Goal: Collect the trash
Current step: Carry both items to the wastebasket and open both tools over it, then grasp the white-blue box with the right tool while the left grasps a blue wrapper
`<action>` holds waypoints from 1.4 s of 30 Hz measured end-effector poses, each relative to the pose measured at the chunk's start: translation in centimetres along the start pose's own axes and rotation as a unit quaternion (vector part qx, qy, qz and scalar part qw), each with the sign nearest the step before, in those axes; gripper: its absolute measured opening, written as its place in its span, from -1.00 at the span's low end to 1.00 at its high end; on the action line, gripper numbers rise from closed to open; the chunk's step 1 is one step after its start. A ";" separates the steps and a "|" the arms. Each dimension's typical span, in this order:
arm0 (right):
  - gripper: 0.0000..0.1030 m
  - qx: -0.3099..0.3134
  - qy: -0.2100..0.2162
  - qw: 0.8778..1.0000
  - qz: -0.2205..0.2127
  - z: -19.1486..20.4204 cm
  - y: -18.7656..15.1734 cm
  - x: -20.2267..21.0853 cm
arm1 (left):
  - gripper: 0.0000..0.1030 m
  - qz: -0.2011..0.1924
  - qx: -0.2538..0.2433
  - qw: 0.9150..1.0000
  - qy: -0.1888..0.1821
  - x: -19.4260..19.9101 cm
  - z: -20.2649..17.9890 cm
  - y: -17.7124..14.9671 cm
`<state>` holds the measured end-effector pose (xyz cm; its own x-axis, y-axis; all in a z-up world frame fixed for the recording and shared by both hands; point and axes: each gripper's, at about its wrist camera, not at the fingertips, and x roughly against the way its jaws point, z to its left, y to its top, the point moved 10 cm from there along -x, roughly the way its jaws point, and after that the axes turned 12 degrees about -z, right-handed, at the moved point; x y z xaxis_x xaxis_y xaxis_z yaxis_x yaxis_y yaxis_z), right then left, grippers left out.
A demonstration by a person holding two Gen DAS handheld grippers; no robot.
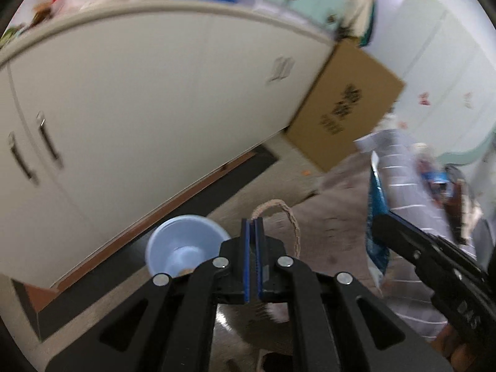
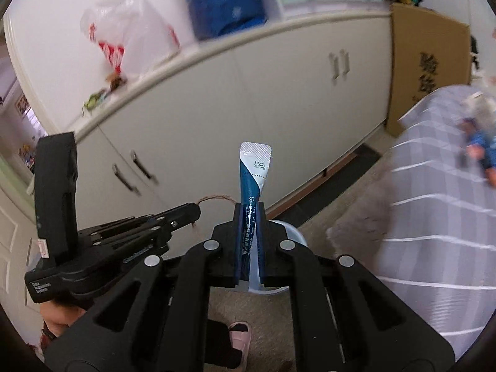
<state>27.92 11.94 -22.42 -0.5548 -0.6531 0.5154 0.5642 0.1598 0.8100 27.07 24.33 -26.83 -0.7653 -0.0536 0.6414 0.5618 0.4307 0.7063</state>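
Note:
My right gripper (image 2: 250, 209) is shut on a blue and white stick sachet (image 2: 254, 173), which stands upright out of the jaws above the floor. The same sachet shows edge-on in the left wrist view (image 1: 376, 217), held by the right gripper (image 1: 384, 220). My left gripper (image 1: 252, 221) is shut on a twisted tan cord loop (image 1: 286, 214), apparently a bag handle; what hangs below it is hidden. In the right wrist view the left gripper (image 2: 193, 212) and the cord (image 2: 217, 198) sit to the left. A pale blue plastic cup (image 1: 183, 248) lies just left of the left fingers.
A long white cabinet (image 1: 155, 99) with metal handles runs behind. A cardboard box (image 1: 344, 105) stands at its right end. A bed with a grey striped cover (image 2: 434, 201) and a small doll (image 2: 480, 145) is on the right. A pink slipper (image 2: 240, 338) is on the carpet below.

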 end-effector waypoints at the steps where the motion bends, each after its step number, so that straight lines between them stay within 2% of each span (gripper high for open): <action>1: -0.84 0.002 -0.001 1.000 0.007 0.4 -0.7 -1.2 | -0.94 0.007 0.002 1.000 0.011 -0.8 1.1 -0.3; 3: -0.84 0.000 0.000 1.000 0.017 0.9 -1.7 -2.9 | -0.93 0.020 0.011 0.999 0.026 -2.5 3.1 -0.7; 5: -0.84 -0.004 -0.003 1.000 0.027 1.0 -2.6 -4.6 | -0.81 0.036 0.022 0.998 0.040 -4.0 4.6 -1.2; 7: -0.84 -0.008 -0.007 0.999 0.035 1.0 -3.3 -5.9 | -0.01 0.047 0.033 0.997 0.044 -5.2 5.6 -1.6; 8: -0.84 -0.011 -0.008 0.999 0.041 0.9 -3.7 -6.4 | 0.09 0.049 0.036 0.997 0.049 -5.6 6.2 -1.8; 13: -0.84 -0.015 -0.013 0.998 0.059 0.2 -5.1 -7.9 | 0.24 0.048 0.045 0.996 0.066 -6.1 7.5 -2.4; 20: -0.84 -0.019 -0.015 0.997 0.069 0.3 -5.9 -8.8 | 0.27 0.039 0.046 0.995 0.085 -5.4 9.1 -2.8; 29: -0.83 -0.017 -0.004 0.999 0.050 1.3 -4.9 -9.8 | 0.37 0.004 0.033 0.992 0.119 -3.5 10.2 -1.2; 34: -0.80 -0.020 0.002 1.000 0.022 1.8 -3.4 -10.4 | 0.45 -0.021 0.022 0.989 0.145 -2.0 10.9 -0.1; 35: -0.76 -0.020 -0.002 1.000 0.018 1.8 -3.2 -10.5 | 0.45 -0.024 0.022 0.989 0.146 -1.9 11.0 0.1; 36: -0.53 -0.022 -0.006 1.000 0.015 1.7 -3.1 -10.6 | 0.45 -0.025 0.023 0.989 0.146 -1.7 11.1 0.2; 37: -0.18 -0.025 -0.005 1.000 0.013 1.7 -3.0 -10.5 | 0.45 -0.025 0.024 0.989 0.147 -1.5 11.1 0.3; 38: 0.00 -0.025 -0.007 1.000 0.007 1.6 -2.8 -10.3 | 0.45 -0.026 0.024 0.989 0.146 -1.3 11.1 0.4; 42: 0.04 -0.013 -0.006 1.000 -0.003 1.9 -2.4 -9.4 | 0.45 -0.032 0.025 0.988 0.146 -0.7 10.8 0.7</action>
<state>30.60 19.10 -28.60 -0.5659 -0.6449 0.5137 0.5763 0.1361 0.8058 24.57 34.36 -30.00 -0.6715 -0.3374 0.6598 0.4927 0.4617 0.7376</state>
